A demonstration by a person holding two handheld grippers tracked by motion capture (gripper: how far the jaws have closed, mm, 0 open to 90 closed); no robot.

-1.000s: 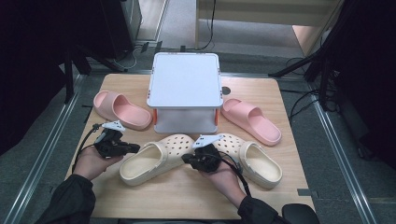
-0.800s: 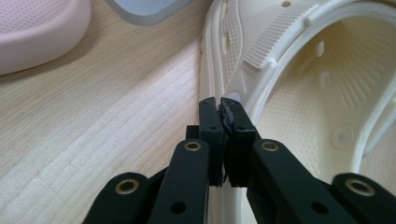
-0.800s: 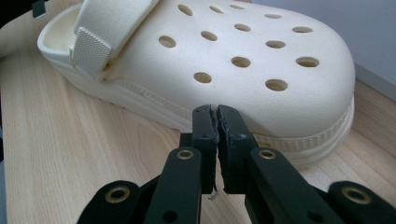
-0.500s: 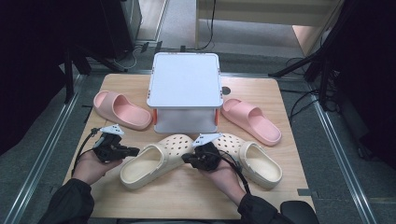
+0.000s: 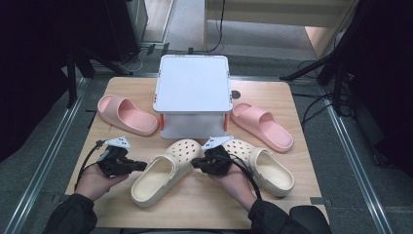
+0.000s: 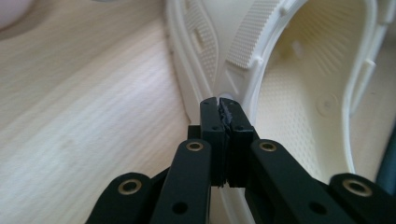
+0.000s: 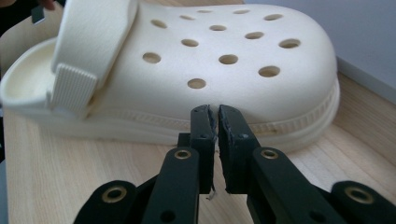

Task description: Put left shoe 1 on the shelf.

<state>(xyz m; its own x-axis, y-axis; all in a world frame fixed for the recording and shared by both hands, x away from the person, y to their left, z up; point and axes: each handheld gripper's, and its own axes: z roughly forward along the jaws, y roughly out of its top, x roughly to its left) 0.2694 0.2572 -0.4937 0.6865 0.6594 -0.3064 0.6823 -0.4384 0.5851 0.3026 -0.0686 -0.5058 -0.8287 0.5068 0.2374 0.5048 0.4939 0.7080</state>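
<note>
The left cream clog lies on the counter in front of the white box. The left gripper, jaws clenched on nothing, sits at its heel-side rim; the right gripper, jaws likewise clenched, points at its perforated toe.

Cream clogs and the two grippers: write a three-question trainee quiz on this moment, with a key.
1. True or false: the left gripper has its jaws closed, tips at the rim of the left cream clog.
2. The right gripper points at which part of that clog? A. the sole's underside B. the side of the holed toe cap C. the heel strap
3. Fill in: behind both clogs stands a lidded white ____, with a pink slide on either side.

Key: 1 true. 2 B. 3 box.
</note>
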